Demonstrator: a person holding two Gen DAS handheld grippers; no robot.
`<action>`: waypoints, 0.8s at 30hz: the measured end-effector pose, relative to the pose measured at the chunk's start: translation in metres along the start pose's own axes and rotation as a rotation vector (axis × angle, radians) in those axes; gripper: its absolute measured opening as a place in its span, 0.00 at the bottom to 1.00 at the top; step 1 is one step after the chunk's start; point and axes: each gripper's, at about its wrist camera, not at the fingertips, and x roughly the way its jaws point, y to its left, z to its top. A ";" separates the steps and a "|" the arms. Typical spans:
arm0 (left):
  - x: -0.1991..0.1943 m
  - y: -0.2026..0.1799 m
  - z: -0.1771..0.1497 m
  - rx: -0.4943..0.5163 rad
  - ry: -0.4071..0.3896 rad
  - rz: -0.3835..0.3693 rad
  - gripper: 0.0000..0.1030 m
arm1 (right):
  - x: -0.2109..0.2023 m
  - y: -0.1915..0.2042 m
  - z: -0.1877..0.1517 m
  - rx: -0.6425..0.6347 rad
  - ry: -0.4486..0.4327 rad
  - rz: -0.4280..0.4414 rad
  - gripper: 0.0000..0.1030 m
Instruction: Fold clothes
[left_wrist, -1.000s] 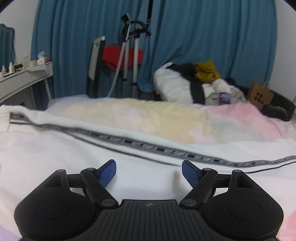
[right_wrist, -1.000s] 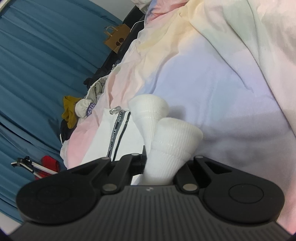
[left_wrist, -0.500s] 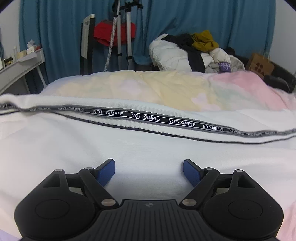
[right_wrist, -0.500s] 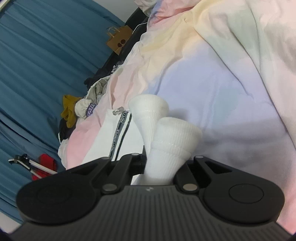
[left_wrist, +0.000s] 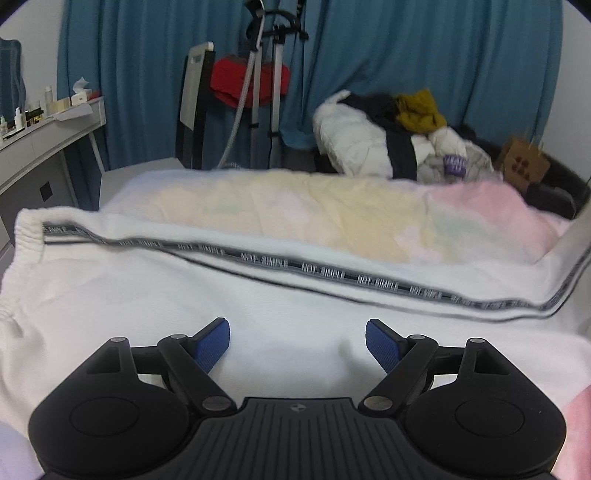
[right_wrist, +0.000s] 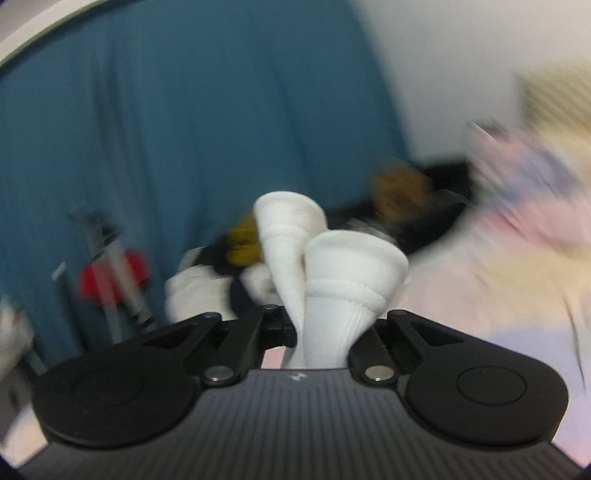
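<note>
- White ribbed cuffs (right_wrist: 332, 280) clamped in the right tool (right_wrist: 325, 332): a fast swing could tug them loose.
- Left tool (left_wrist: 297, 341), pads apart, holds nothing; the white trousers (left_wrist: 258, 306) could slide.

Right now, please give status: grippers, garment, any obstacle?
Left gripper open above white striped trousers. Right gripper shut on their white ribbed cuffs. No obstacle visible.

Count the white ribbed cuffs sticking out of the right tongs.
2. One cuff rises on the left and farther back; the other cuff is nearer and to its right, both pinched in the right tongs.
</note>
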 end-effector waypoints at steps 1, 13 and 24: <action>-0.006 0.003 0.002 -0.011 -0.011 -0.005 0.80 | -0.009 0.026 -0.005 -0.076 -0.009 0.037 0.09; -0.053 0.020 0.008 -0.089 -0.085 -0.050 0.80 | -0.064 0.185 -0.222 -0.668 0.285 0.325 0.09; -0.046 0.020 0.008 -0.134 -0.100 -0.067 0.80 | -0.066 0.186 -0.215 -0.574 0.271 0.408 0.10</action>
